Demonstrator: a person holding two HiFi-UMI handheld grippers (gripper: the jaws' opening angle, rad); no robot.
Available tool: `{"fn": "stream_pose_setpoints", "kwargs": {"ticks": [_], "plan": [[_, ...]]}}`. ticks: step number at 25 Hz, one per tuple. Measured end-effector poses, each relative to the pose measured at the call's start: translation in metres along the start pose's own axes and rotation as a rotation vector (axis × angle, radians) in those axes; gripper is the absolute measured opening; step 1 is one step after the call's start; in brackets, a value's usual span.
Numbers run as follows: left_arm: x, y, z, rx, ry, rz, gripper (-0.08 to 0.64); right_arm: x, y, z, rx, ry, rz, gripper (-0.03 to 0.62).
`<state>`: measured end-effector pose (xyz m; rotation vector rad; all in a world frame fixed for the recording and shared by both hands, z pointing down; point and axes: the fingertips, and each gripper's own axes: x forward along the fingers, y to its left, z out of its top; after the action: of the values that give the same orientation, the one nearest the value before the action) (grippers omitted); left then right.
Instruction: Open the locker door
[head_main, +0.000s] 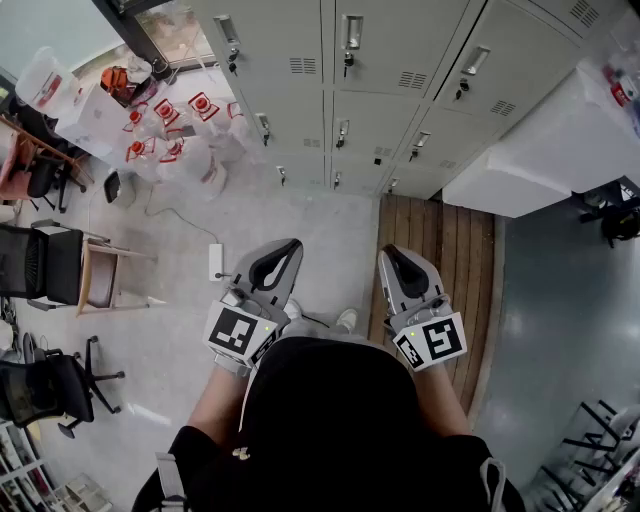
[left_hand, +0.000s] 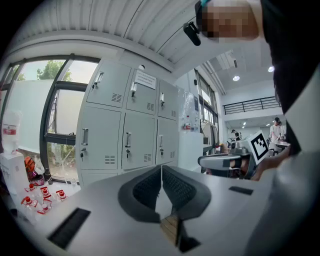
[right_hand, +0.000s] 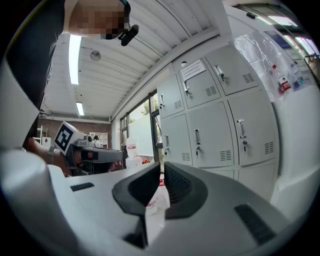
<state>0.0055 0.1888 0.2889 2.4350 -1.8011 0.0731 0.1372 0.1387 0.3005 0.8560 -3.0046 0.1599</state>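
Note:
A bank of grey lockers (head_main: 330, 90) stands ahead of me, every door closed, each with a small metal handle (head_main: 351, 34) and a key lock. The same lockers (left_hand: 125, 125) fill the middle of the left gripper view, and the lockers (right_hand: 215, 125) sit at the right of the right gripper view. My left gripper (head_main: 287, 249) and right gripper (head_main: 392, 256) are held side by side at waist height, well short of the doors. Both have their jaws together with nothing between them. The left gripper's tips (left_hand: 161, 168) and the right gripper's tips (right_hand: 162, 167) touch no locker.
Water jugs with red labels (head_main: 170, 130) crowd the floor at the lockers' left end. Chairs (head_main: 60, 265) stand at the left, and a white power strip (head_main: 215, 260) lies on the floor. A big white block (head_main: 540, 150) and a wooden platform (head_main: 440, 240) are at the right.

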Motion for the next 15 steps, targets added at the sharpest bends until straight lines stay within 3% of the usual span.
{"fn": "stream_pose_setpoints", "kwargs": {"ticks": [3,10,15], "plan": [[-0.012,0.015,-0.010,0.014,0.036,-0.007,0.025,0.012,0.013,0.000,0.001,0.006,-0.007,0.044],[-0.031,0.051,-0.013,-0.002,0.034,-0.036,0.025,0.048,0.055,-0.003,-0.016,0.028,0.007,0.044],[-0.046,0.087,-0.013,-0.013,-0.007,-0.057,0.025,0.076,0.079,-0.004,0.060,0.013,-0.010,0.046]]}}
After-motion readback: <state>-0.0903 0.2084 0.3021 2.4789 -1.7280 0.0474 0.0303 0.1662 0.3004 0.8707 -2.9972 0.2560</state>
